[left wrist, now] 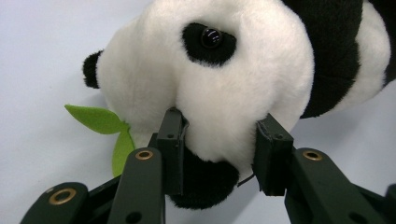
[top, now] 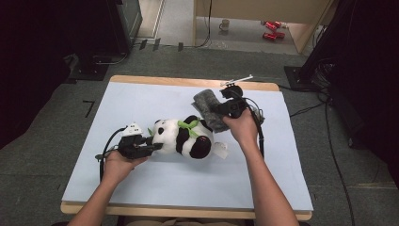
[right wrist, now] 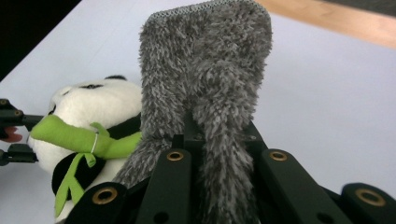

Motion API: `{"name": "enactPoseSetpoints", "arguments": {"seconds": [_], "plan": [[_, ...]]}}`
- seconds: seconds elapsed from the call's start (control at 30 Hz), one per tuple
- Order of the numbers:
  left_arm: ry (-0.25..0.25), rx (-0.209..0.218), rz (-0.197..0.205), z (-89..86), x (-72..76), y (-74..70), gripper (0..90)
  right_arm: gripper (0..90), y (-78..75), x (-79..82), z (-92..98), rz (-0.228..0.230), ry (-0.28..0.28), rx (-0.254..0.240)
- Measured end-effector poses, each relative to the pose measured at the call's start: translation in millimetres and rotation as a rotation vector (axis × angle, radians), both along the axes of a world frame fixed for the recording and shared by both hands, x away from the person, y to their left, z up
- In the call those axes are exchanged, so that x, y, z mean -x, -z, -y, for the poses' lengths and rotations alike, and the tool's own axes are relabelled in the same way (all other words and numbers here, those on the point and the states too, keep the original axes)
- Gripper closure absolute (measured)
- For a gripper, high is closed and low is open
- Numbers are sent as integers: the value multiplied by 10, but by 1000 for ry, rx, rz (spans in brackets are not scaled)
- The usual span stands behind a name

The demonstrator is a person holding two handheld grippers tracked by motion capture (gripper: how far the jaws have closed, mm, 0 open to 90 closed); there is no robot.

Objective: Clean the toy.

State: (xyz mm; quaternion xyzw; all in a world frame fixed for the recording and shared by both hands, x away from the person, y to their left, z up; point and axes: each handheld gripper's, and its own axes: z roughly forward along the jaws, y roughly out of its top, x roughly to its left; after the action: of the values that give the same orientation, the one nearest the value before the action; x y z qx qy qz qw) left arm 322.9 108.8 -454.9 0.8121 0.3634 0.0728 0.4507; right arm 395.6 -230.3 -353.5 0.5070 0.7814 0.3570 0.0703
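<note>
L gripper (left wrist: 219, 154) pinches panda (top: 186, 136) snout | R gripper (right wrist: 219, 140) clamps cloth (right wrist: 205, 70) | risk: my shallow snout pinch slips off plush

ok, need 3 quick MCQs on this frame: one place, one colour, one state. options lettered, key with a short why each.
1. Where does the left gripper grip the panda plush?
A. on a foot
B. on the head, at the muzzle
C. on the sewn-in tag

2. What colour is the fuzzy cloth in the right gripper?
A. grey
B. red
C. yellow

3. How do the right gripper's jaws stand?
A. wide open above the table
B. open around the panda's leg
C. shut on the cloth

Key:
1 B: in the left gripper view the pads press into the white muzzle below the eye.
2 A: the right gripper view shows grey pile, and so does the high view.
3 C: the cloth is pinched between the jaws and rises from them.
</note>
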Motion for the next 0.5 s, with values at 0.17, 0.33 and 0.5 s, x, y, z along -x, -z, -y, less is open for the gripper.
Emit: {"name": "enactPoseSetpoints", "arguments": {"seconds": [0.17,0.33,0.5], "plan": [[-11,6,-17,11,-4,-8,612,804,277,13,-113,-33,-23,28],[-11,15,-27,3,-12,-5,612,803,339,73,-8,-19,1,13],[-12,25,-36,-5,-25,-3,612,803,396,132,151,-22,29,-24]]}}
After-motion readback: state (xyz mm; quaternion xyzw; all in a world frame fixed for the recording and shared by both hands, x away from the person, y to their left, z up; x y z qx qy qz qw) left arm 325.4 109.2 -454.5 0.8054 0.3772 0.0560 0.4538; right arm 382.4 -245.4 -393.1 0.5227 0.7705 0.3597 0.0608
